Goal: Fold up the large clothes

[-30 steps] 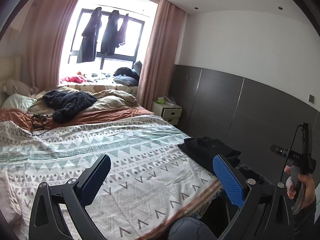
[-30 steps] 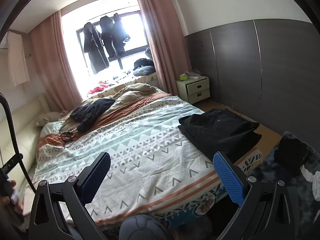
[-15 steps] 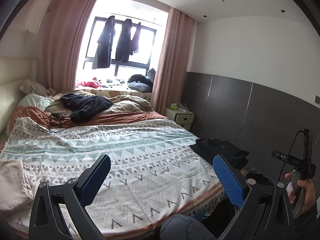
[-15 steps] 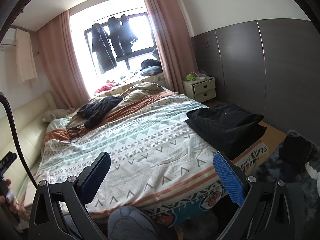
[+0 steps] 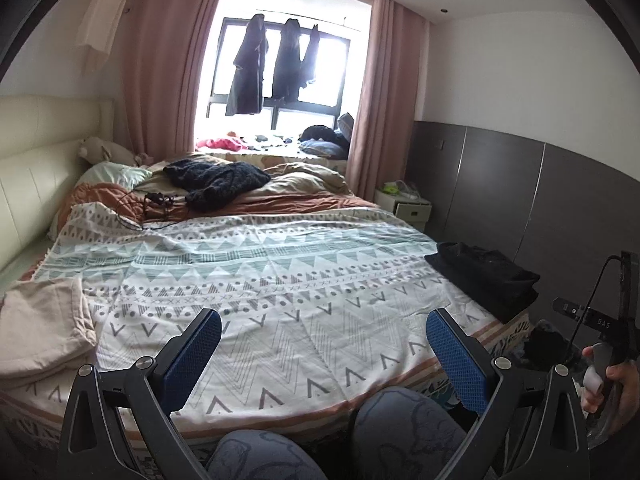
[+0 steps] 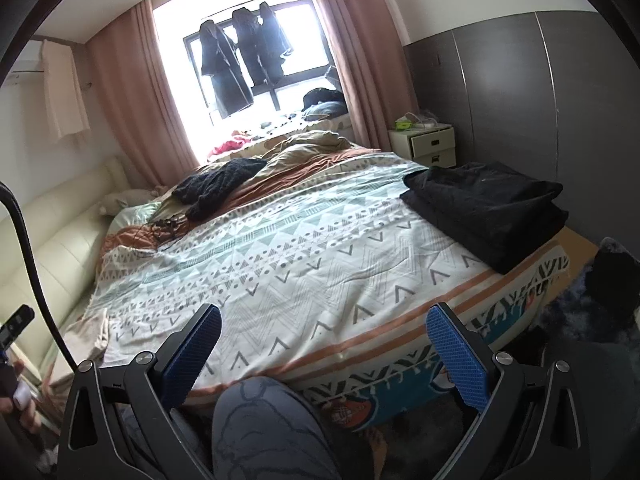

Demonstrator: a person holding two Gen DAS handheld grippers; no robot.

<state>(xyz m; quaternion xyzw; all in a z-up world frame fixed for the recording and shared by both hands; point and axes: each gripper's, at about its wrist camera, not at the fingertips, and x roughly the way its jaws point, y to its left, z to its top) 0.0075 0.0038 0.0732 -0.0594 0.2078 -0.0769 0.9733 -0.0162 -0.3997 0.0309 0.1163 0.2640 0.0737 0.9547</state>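
Observation:
A folded black garment (image 5: 486,272) (image 6: 488,208) lies on the right corner of the bed. A beige garment (image 5: 42,330) (image 6: 90,330) lies crumpled at the bed's left edge. A dark knitted garment (image 5: 216,180) (image 6: 220,182) rests far back near the pillows. My left gripper (image 5: 322,354) is open above the foot of the patterned quilt (image 5: 260,280), holding nothing. My right gripper (image 6: 324,354) is open too, over the bed's near edge, empty. A person's hand (image 5: 612,388) grips the right tool's handle at the left wrist view's right edge.
The person's knees (image 5: 392,428) (image 6: 264,424) press against the foot of the bed. A white nightstand (image 6: 426,146) stands by the grey wall panels. Dark clothes (image 6: 612,276) lie on the floor at right. Coats (image 5: 272,68) hang in the window. Cables (image 5: 156,202) lie on the orange blanket.
Both cameras have swung left and pulled back from the bed, bringing the beige garment at the left edge into view. Both grippers stayed open and empty.

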